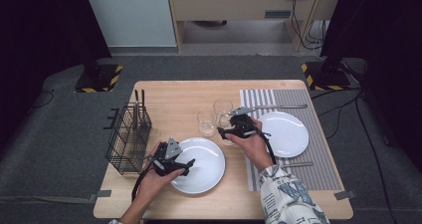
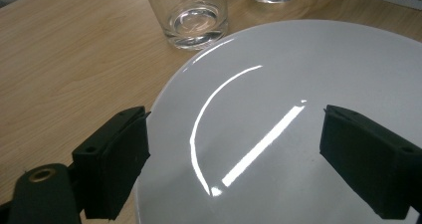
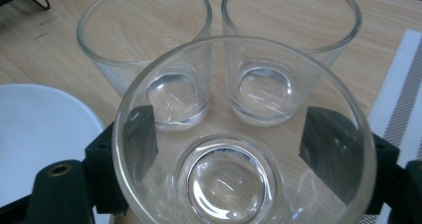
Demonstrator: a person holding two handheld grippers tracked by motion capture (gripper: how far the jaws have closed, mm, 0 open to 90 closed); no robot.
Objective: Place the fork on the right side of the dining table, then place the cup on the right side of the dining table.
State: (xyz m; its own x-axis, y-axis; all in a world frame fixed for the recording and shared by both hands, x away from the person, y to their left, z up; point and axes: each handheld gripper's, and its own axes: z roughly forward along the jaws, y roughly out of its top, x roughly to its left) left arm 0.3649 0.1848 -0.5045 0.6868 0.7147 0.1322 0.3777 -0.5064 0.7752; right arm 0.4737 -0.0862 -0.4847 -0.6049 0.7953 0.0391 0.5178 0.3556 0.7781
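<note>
Right gripper view: my right gripper jaws flank an empty glass, contact unclear | left gripper spread over bare white plate | wire basket holds cutlery.

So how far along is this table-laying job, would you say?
One place looks laid: a round white plate on the striped placemat with cutlery beside it. In hand: the right gripper straddles a clear drinking glass, and the left gripper hovers open over the second white plate. Two glasses and that plate seem unplaced.
</note>
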